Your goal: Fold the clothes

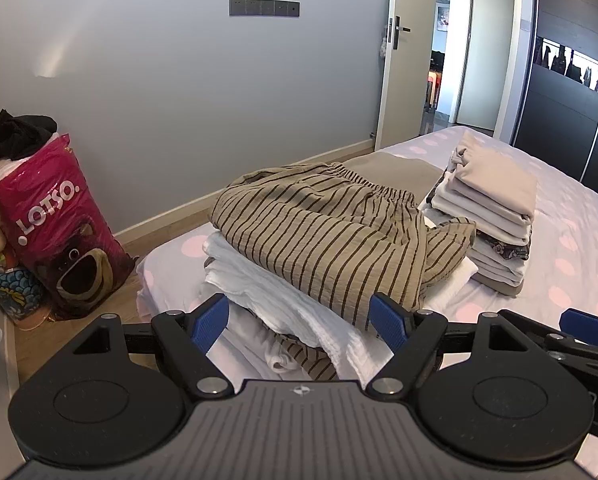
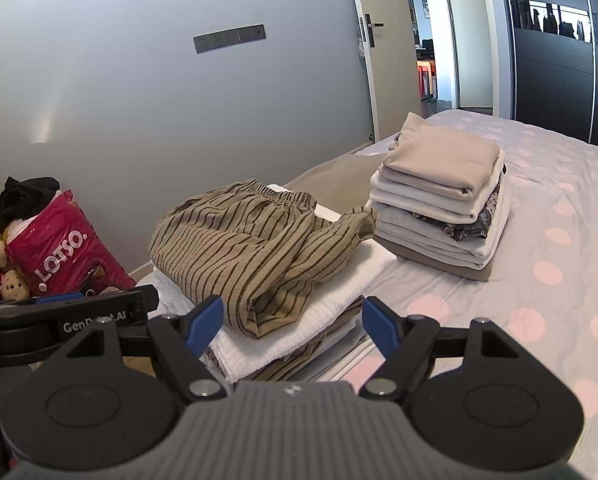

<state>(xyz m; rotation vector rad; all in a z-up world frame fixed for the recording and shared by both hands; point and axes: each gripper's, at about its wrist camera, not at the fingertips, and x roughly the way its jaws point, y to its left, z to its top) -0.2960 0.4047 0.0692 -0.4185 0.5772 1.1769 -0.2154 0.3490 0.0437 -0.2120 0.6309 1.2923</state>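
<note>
Both grippers [image 1: 299,320] [image 2: 293,326], jaws wide and empty, face striped trousers [image 2: 255,240] beside a folded stack [image 2: 443,196]; pink bag [image 1: 59,220] leftward.

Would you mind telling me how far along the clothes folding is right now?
Done: a neat folded stack on the bed. In hand: nothing; left gripper and right gripper are open. Left: the striped garment lying rumpled on the white pile.

My left claw [image 1: 299,322] hangs with its blue pads spread wide and nothing between them, over the near corner of the bed [image 1: 571,248]. Just ahead the striped trousers [image 1: 323,232] lie crumpled on white folded cloth [image 1: 259,292]; beside them stands a folded stack [image 1: 495,208].
</note>
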